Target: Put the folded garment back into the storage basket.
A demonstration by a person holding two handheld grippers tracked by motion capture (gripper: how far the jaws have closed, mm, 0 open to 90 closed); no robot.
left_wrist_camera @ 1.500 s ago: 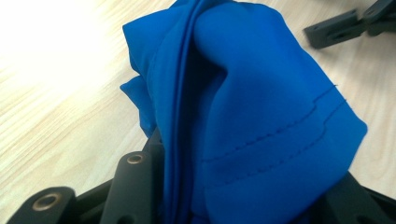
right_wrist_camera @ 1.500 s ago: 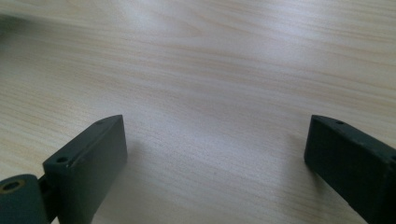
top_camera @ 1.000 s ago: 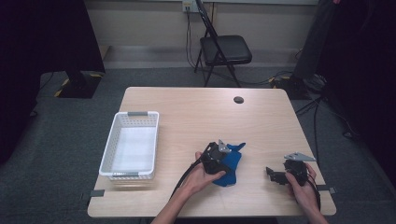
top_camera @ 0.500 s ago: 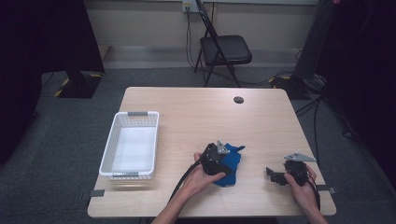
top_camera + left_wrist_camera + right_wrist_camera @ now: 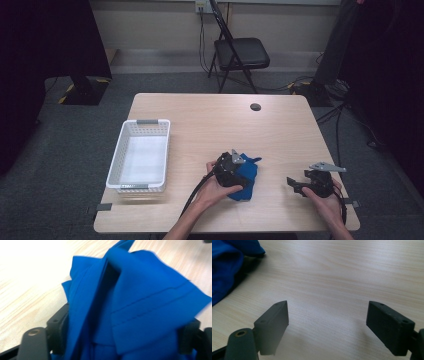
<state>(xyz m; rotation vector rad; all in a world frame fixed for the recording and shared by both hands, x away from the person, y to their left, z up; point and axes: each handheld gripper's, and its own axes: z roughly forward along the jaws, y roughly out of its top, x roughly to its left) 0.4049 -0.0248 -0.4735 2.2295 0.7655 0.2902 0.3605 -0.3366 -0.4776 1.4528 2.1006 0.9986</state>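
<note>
A crumpled blue cloth (image 5: 247, 176) lies on the wooden table (image 5: 210, 125) near its front edge. My left gripper (image 5: 238, 168) rests on the cloth, held in a hand from below. In the left gripper view the cloth (image 5: 140, 310) bulges up between the two jaws of the left gripper (image 5: 123, 332), which have just been opening and stand wide. My right gripper (image 5: 295, 184) hovers low over bare wood at the front right, apart from the cloth. Its jaws have just been closing a little, but the right gripper (image 5: 329, 322) stays open with nothing between them. The cloth's edge (image 5: 224, 267) shows at the upper left.
A white plastic basket (image 5: 114, 165) stands at the table's left, with nothing in it. A small black round disc (image 5: 255, 106) lies near the far edge. A black folding chair (image 5: 240, 52) stands behind the table. Bare wood stretches between the cloth and the right gripper.
</note>
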